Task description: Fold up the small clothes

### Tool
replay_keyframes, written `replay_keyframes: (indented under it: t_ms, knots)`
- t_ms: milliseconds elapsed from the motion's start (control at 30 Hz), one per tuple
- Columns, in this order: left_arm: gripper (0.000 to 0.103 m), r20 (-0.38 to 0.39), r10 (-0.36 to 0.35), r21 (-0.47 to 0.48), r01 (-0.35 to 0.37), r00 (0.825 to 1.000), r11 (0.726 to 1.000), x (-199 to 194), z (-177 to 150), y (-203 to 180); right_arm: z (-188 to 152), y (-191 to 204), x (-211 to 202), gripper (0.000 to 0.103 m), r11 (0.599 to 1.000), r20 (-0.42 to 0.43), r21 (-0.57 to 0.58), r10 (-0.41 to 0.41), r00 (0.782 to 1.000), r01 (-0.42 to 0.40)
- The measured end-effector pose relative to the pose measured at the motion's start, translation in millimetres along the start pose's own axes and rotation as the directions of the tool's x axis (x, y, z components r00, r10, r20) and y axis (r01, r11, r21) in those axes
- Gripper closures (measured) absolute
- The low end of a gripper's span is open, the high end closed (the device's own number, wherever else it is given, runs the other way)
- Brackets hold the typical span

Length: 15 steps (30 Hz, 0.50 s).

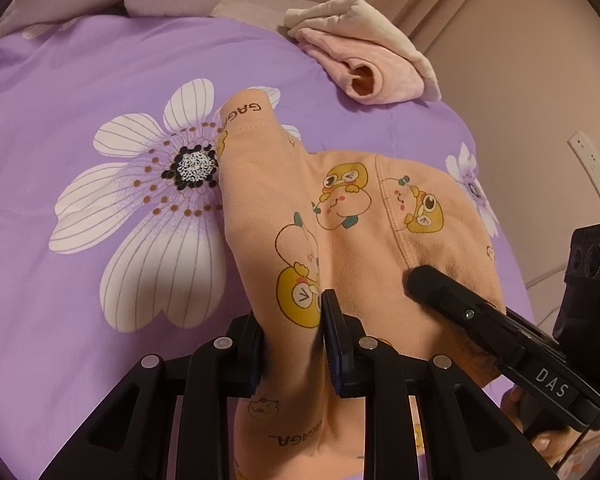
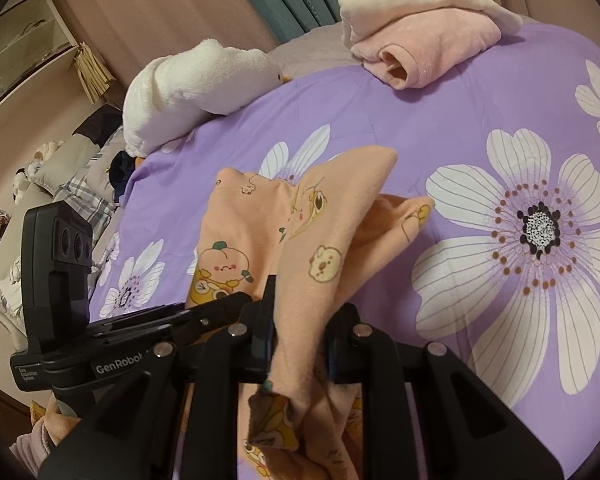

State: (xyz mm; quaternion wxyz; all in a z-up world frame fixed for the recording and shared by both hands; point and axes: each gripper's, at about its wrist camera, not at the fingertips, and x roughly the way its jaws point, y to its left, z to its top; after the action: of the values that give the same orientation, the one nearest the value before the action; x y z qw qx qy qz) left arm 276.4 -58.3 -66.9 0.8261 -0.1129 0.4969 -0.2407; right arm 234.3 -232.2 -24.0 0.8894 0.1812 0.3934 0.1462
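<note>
Plainly, both pairs of jaws are clamped on the peach printed garment (image 1: pixel 352 216): the left gripper (image 1: pixel 292 332) pinches a bunched leg, the right gripper (image 2: pixel 300 332) a gathered edge just beside it. From the jaws the cloth runs lengthwise away, its far cuff draping onto the purple flowered bedspread (image 1: pixel 100 80). Neither hand is nearer; the two grips sit side by side. Beyond lie a folded pink garment (image 1: pixel 364 60), a white plush toy (image 2: pixel 192 80) and beige curtains (image 2: pixel 160 8).

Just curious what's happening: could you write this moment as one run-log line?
step: folding | left tongs: shut on peach garment | right tongs: shut on peach garment | surface: purple floral bedspread | folded pink garment: set aside
</note>
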Motion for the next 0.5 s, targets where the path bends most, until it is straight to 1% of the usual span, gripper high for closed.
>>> replay_keyframes:
  t_ms: [200, 500]
  knots:
    - [0.080, 0.008, -0.013, 0.013, 0.013, 1.000, 1.000, -18.9, -13.0, -7.5, -9.9, 8.2, -22.2, 0.084, 1.000, 0.027, 0.003, 0.024, 0.999, -0.024]
    - [0.080, 0.037, -0.023, 0.027, 0.022, 0.999, 0.999, -57.6, -37.2, -18.2, -27.1, 28.9, -56.6, 0.084, 0.998, 0.054, -0.012, 0.055, 0.997, -0.054]
